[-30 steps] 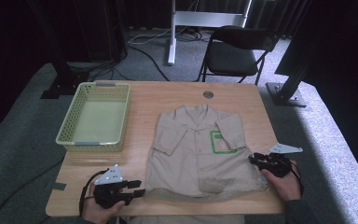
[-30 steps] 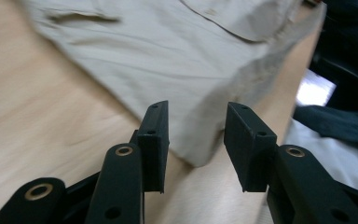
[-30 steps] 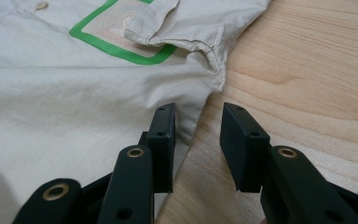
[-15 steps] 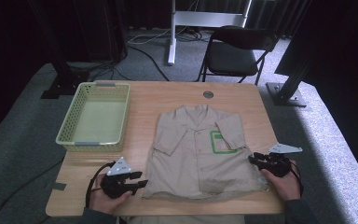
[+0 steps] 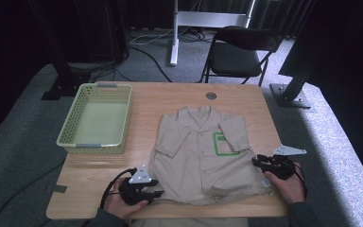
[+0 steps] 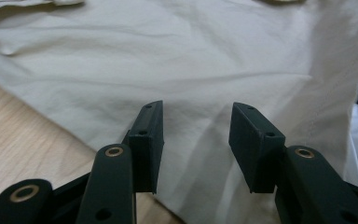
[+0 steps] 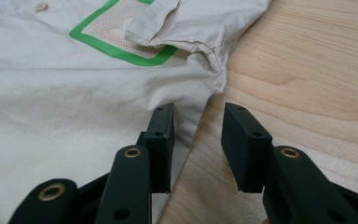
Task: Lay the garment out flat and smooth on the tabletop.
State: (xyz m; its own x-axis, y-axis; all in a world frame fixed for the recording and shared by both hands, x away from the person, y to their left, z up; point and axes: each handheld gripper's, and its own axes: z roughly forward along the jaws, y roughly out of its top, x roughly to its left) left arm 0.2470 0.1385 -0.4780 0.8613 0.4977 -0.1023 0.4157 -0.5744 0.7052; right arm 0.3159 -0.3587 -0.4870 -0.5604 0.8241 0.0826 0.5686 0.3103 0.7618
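My left gripper [image 6: 196,140] hangs low over the beige shirt [image 6: 177,60], its two black jaws standing apart with creased cloth showing in the gap between them. The shirt spreads across most of what I see ahead. Its edge runs slantwise past my left jaw, and bare wooden table [image 6: 23,149] lies beside it at the lower left.

Black grippers, brass-ringed screws, ribbed fingers [image 6: 251,144], grey triangular plates, black cables.
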